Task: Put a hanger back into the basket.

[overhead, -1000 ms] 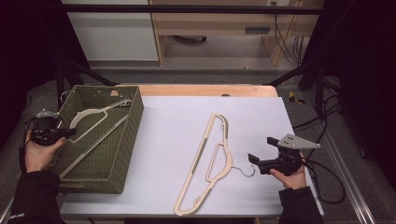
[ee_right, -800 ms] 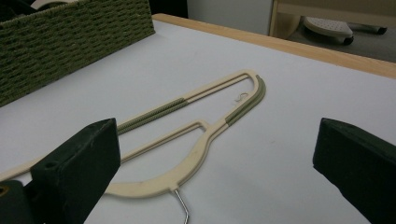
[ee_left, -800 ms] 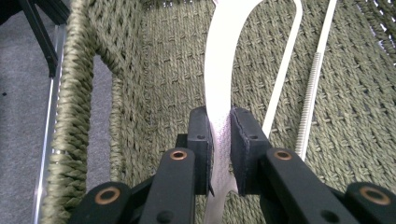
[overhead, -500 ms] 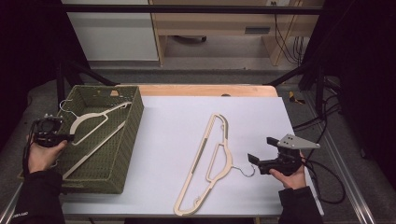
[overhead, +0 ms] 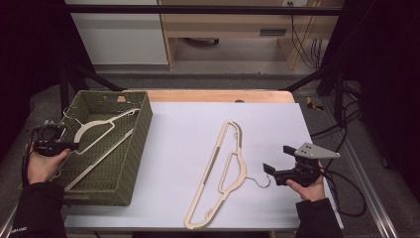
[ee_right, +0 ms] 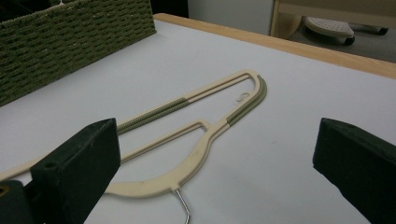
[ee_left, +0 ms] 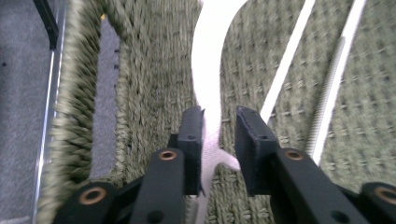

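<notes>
Your left tongs (ee_left: 212,140) have their jaws drawn close around the pale arm of the white hanger (overhead: 96,130), one pad against it, the other a sliver off. That hanger lies tilted in the green woven basket (overhead: 141,124), just ahead of the jaws. Your right tongs (overhead: 277,161) gape wide, touching nothing. The cream hanger (overhead: 225,171) lies flat on the white table (overhead: 183,134) just before them, wire hook (ee_right: 184,207) nearest.
</notes>
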`<state>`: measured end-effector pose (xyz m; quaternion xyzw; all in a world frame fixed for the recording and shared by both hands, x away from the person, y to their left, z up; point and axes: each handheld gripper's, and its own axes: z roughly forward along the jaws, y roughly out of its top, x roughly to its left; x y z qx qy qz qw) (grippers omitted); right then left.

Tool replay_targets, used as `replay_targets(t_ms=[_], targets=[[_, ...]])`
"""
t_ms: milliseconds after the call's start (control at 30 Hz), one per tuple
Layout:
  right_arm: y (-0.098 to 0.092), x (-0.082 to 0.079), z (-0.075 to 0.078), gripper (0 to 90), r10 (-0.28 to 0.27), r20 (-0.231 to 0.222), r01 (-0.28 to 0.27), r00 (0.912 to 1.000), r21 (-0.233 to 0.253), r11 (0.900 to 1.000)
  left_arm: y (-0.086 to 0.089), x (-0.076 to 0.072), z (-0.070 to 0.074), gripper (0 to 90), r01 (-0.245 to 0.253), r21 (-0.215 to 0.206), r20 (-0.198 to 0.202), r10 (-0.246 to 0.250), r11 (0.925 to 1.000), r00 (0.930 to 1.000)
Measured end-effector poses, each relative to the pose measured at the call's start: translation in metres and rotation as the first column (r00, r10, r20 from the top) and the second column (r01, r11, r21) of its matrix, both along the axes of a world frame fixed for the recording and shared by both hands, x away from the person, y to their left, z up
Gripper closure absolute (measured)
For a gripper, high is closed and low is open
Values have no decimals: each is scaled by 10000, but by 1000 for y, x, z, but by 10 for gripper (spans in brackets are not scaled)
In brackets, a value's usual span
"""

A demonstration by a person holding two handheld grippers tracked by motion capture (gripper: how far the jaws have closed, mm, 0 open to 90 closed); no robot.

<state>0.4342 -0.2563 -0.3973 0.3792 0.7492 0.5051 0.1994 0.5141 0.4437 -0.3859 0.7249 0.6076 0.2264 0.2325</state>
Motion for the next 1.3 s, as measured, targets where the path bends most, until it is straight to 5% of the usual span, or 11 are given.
replay_targets(t_ms=[133,233,300,333,500,633,733,833,1067,1167,1300], targets=[[-1,-1,1,14,24,70,-24,10000,-13,10000,-10,-10,21,607,511,-163,1017,-492,9986,9936],[0,-1,0,18,-9,65,10,10000,-8,10000,-26,-22,39,515,1063,-404,2177,-951,9935,9714],[0,-2,0,21,5,121,-4,9999,-21,10000,-40,-30,50,463,1487,-606,2885,-1253,9870,9492],[0,-2,0,22,20,137,-20,9999,-4,10000,-48,-35,55,401,1862,-607,3274,-1566,9806,9318],[-1,-4,0,35,131,201,-131,9997,-26,9999,-82,-55,68,324,2924,-741,4407,-2317,9534,8672],[0,-4,-1,46,176,211,-176,9996,0,9998,-109,-68,71,256,3862,-1238,5092,-2755,9141,8153],[2,-2,-5,64,354,32,-354,9994,-94,9993,-126,-76,69,177,4318,-1336,5333,-3025,8920,7900],[4,-2,-7,64,395,-57,-396,9992,-155,9991,-141,-82,64,150,4628,-1251,5428,-3299,8776,7724],[6,-2,-9,64,451,-141,-455,9989,-247,9987,-179,-87,51,140,5348,-1174,5290,-4030,8368,7468],[7,-2,-11,63,473,-192,-477,9987,-222,9986,-198,-94,47,137,5494,-920,5238,-4289,8305,7360],[8,-2,-14,63,578,-217,-585,9981,-328,9977,-226,-104,40,137,5846,-1119,5325,-4482,8036,7180]])
